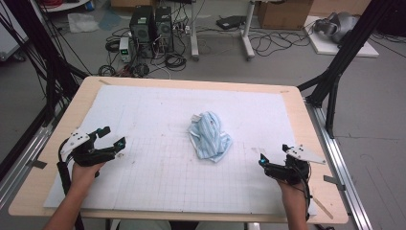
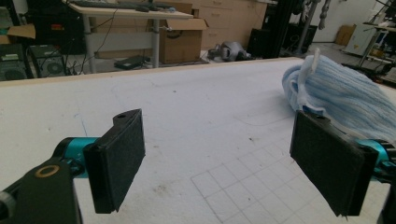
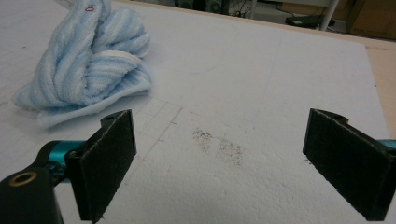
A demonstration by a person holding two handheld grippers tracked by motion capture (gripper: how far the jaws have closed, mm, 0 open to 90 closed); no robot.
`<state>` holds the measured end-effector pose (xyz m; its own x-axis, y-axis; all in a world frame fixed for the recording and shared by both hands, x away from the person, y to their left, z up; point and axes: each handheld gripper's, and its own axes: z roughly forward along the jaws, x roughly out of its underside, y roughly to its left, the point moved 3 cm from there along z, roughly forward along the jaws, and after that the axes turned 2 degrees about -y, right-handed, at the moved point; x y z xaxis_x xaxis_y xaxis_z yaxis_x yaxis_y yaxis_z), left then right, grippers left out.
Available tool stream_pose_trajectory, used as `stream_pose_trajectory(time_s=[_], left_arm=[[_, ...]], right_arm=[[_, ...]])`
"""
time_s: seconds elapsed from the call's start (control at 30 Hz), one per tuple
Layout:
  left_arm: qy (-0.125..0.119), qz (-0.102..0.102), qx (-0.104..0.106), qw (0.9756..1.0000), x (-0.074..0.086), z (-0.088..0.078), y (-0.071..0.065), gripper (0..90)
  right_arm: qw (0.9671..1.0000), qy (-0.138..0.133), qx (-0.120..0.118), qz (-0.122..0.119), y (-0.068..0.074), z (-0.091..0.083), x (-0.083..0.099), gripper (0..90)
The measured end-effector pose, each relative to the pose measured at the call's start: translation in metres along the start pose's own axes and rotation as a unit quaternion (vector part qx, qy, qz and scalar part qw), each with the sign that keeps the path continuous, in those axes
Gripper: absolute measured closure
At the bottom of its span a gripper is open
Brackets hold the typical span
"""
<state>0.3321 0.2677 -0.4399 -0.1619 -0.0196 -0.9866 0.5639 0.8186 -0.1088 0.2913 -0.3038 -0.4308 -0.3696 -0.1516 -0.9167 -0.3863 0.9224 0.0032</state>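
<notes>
The towel (image 1: pixel 209 136) lies crumpled in a heap near the middle of the mat (image 1: pixel 143 120), between the two grippers and well apart from both. Because it is bunched in many folds, a pinch could take several layers together, or only a loose edge that slips out, I think. The left gripper (image 1: pixel 111 136) and the right gripper (image 1: pixel 274 155) rest on the mat, both with jaws wide and empty, pointing roughly toward the towel.
</notes>
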Motion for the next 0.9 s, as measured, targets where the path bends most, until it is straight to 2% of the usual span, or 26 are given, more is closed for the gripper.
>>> stream_pose_trajectory(time_s=[0.27,0.53,0.73,0.9], left_arm=[[-0.001,-0.001,0.001,1.0000,0.0005,0.0023,-0.0002,18.4],[0.001,-0.002,0.001,1.0000,0.0009,0.0046,-0.0003,18.4],[0.002,-0.002,-0.001,1.0000,0.0014,0.0031,0.0003,18.4],[0.004,-0.001,0.000,1.0000,0.0019,0.0022,0.0015,18.4]], right_arm=[[1.0000,-0.001,-0.003,-0.002,-0.0016,-0.0005,0.0010,8.6],[0.9999,-0.006,-0.004,0.012,-0.0053,-0.0002,0.0028,8.6],[0.9996,0.000,-0.014,0.023,-0.0034,0.0024,0.0040,8.6],[0.9997,0.002,-0.016,0.020,0.0002,0.0034,-0.0001,8.6]])
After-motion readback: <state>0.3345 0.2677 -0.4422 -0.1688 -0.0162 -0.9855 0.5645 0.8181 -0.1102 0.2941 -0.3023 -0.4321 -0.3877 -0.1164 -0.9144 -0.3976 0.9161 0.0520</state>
